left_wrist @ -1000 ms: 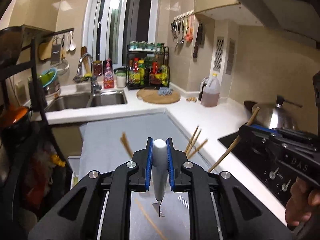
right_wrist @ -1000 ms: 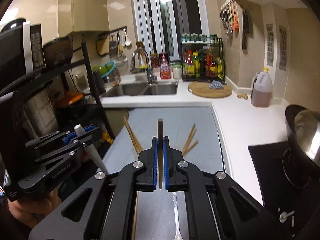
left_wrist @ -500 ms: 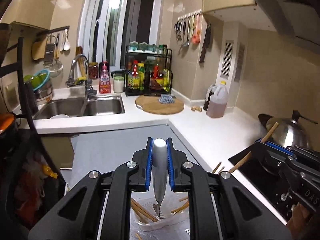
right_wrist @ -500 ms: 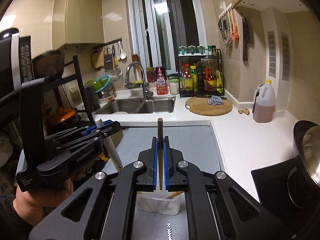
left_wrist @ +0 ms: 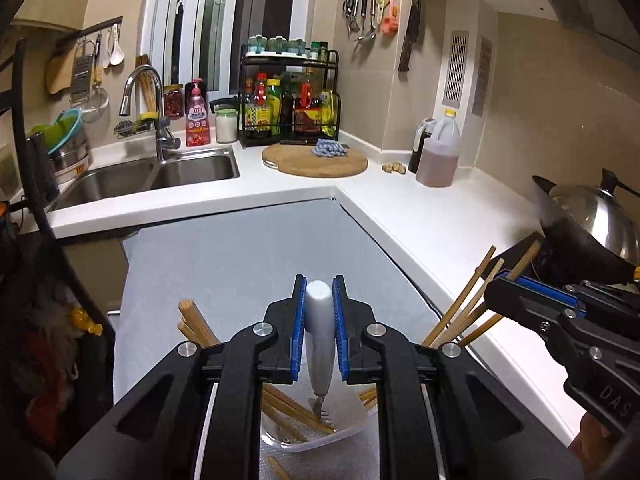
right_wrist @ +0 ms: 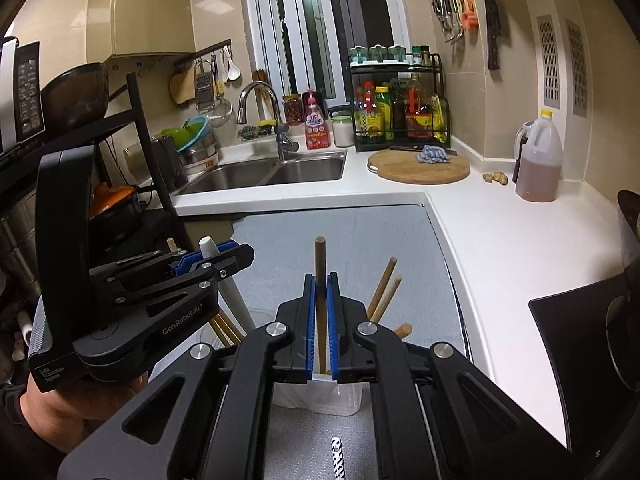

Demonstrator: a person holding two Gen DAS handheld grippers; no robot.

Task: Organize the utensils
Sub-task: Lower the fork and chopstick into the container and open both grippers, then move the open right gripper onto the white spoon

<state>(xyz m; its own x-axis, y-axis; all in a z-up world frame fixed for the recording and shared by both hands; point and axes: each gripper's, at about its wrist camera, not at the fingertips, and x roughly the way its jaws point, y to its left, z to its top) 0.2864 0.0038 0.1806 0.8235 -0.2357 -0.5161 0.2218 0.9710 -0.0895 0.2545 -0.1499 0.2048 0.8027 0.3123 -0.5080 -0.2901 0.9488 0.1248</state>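
Left wrist view shows the left claw (left_wrist: pixel 319 330) with its blue pads squeezed on the white handle of a fork (left_wrist: pixel 320 340). The fork hangs straight down from the claw, and its prongs reach into a clear plastic tub (left_wrist: pixel 320 438) just below. The gap between the pads has just grown a little, but the pads look as if they still touch the handle. Wooden chopsticks (left_wrist: pixel 296 412) lie slanted inside the tub under the claw, and more stick up on both sides of it. The tub sits on a grey mat (left_wrist: pixel 248 264) spread over the table (left_wrist: pixel 440 224). Off to the right of this claw is the right claw (left_wrist: pixel 516 284). From the right wrist view, the right claw (right_wrist: pixel 321 322) is clamped on one brown chopstick (right_wrist: pixel 320 280) that stands upright between its pads, with its top poking out above the claw and its lower end going down to the tub (right_wrist: pixel 320 398) below. Those pads have just eased apart a tiny bit too, with the stick between them. Left of that claw you can see the left claw (right_wrist: pixel 216 258) with the white handle in it, and a hand (right_wrist: pixel 76 404) holding it.
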